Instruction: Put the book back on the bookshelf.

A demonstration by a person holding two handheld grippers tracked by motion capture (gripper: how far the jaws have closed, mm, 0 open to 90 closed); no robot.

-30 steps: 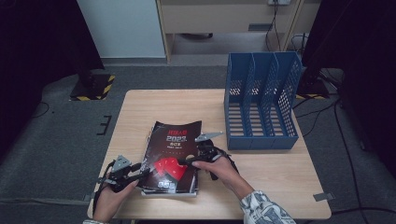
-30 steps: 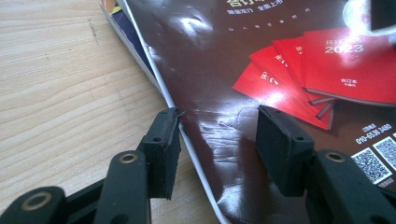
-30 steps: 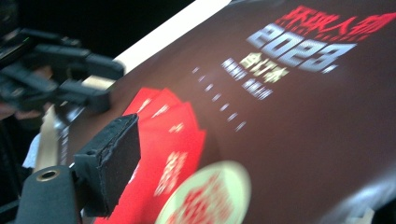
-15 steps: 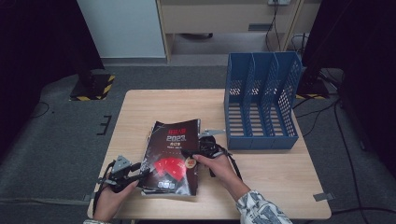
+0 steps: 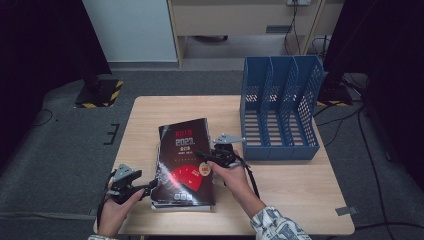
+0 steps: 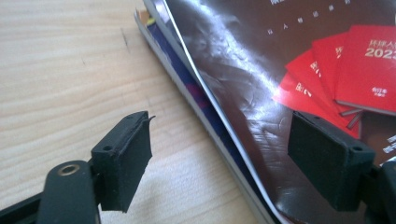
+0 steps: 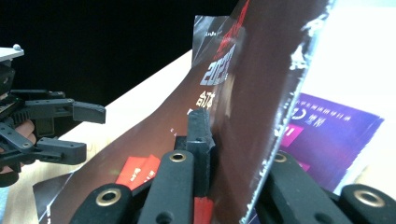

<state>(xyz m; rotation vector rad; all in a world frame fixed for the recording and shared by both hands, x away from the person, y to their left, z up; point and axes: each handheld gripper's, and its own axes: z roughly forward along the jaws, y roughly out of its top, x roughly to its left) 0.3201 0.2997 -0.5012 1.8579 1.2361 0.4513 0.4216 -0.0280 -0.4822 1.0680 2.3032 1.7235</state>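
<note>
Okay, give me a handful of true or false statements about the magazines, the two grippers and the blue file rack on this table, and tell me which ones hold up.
1. The right gripper is clamped on the dark magazine at its right edge. True; its jaws have just closed on the cover.
2. The left gripper grips the stack. False: its jaws have just opened and stand apart over the stack's left edge, pressing nothing.
3. The blue file rack already holds a magazine. False: its slots hold none.
4. A purple magazine lies under the dark one. True.
5. The rack stands to the left of the magazines in the high view. False: it stands to their right.
</note>
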